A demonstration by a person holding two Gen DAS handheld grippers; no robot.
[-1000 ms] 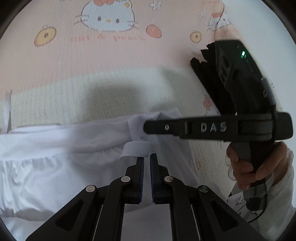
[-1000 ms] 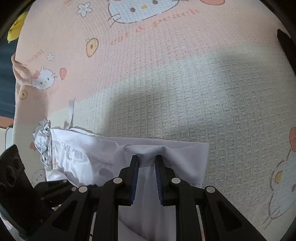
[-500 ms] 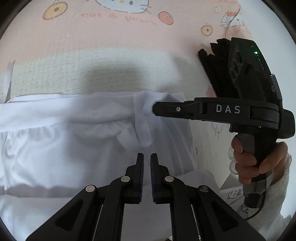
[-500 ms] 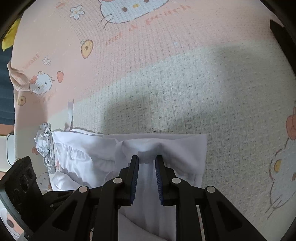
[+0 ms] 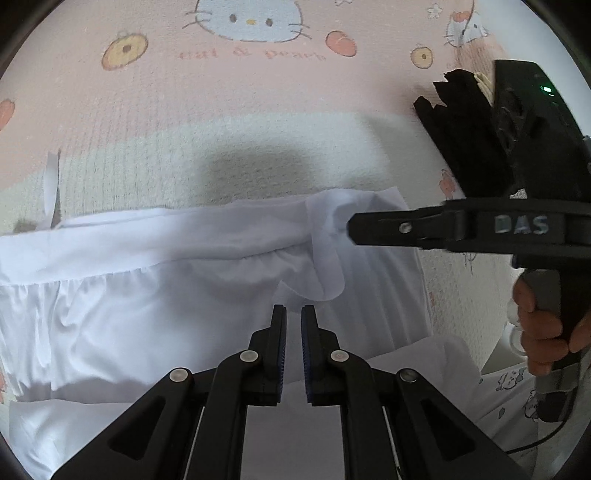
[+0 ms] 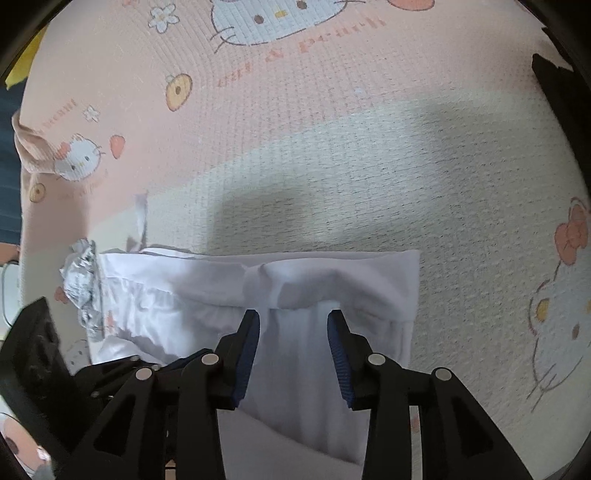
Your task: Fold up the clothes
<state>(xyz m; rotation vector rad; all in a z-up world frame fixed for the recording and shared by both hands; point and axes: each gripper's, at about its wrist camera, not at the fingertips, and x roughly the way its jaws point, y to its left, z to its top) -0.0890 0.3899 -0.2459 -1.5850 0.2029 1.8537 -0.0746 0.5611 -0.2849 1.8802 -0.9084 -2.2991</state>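
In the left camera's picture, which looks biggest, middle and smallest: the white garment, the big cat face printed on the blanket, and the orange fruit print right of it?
1. white garment
2. cat face
3. orange fruit print

It looked like a home, prob. a bedroom or kid's room. The work was done on a soft pink & cream blanket w/ a waffle feel, printed w/ cartoon cat faces, peaches and little flowers. A white garment lay spread on it. The person's sleeve had small cartoon prints too, like pajamas.
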